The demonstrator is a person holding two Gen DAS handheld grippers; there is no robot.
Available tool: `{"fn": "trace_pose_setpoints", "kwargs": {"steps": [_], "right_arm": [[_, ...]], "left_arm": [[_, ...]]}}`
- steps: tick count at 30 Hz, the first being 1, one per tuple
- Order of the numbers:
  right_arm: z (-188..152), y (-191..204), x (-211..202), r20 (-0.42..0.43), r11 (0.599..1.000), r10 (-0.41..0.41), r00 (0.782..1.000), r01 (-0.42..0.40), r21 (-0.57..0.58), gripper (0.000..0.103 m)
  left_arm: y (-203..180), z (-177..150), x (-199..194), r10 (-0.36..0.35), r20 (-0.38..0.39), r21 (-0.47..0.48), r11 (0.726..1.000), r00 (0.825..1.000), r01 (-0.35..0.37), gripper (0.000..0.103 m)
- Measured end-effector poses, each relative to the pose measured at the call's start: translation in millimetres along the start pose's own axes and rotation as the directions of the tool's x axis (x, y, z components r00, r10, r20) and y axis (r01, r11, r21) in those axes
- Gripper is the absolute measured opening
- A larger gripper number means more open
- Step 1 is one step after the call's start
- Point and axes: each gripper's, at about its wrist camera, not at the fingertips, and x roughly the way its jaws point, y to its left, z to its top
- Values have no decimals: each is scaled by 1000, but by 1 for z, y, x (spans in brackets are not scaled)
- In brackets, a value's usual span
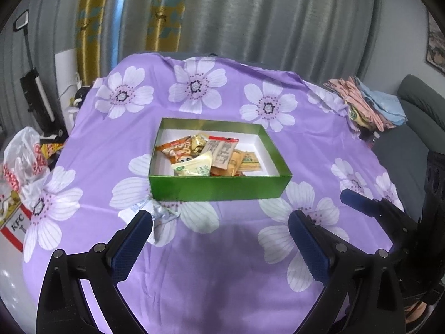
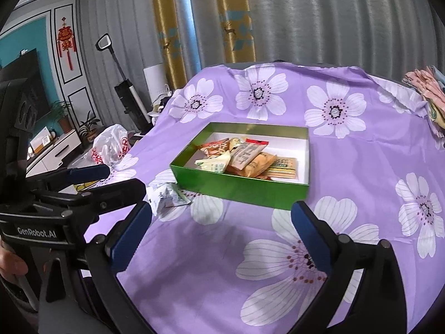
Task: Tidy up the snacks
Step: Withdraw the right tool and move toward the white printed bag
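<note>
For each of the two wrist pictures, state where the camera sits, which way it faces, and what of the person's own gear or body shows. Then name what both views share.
Left wrist: sits on the left gripper, looking forward and down over the purple cloth at the green box; its open fingers show, with the right gripper at the right edge.
Right wrist: sits on the right gripper, facing the same box from further right; the left gripper and a hand show at left.
Shared: box, snacks inside, a white packet lying outside it.
</note>
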Motion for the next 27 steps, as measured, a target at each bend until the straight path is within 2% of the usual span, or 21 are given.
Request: {"fn": "trace_pose_setpoints", "kwargs": {"steps": [5, 12, 21, 27], "right_arm": [[-5, 5, 12, -29, 1000, 18, 999, -18, 11, 101], [-10, 9, 32, -79, 999, 29, 996, -28, 16, 101], [-23, 18, 68, -164, 998, 55, 985, -54, 9, 101], [-29, 26, 94, -218, 996, 80, 973, -84, -7, 101]], "left_arm": [[13, -6, 3, 12, -13, -18, 1000, 1000, -12, 98], [47, -19, 15, 18, -46, -99, 995, 999, -23, 98], [95, -39, 35, 41, -114, -214, 975, 993, -64, 98], [116, -46, 47, 25, -141, -269, 961, 990, -62, 98]]}}
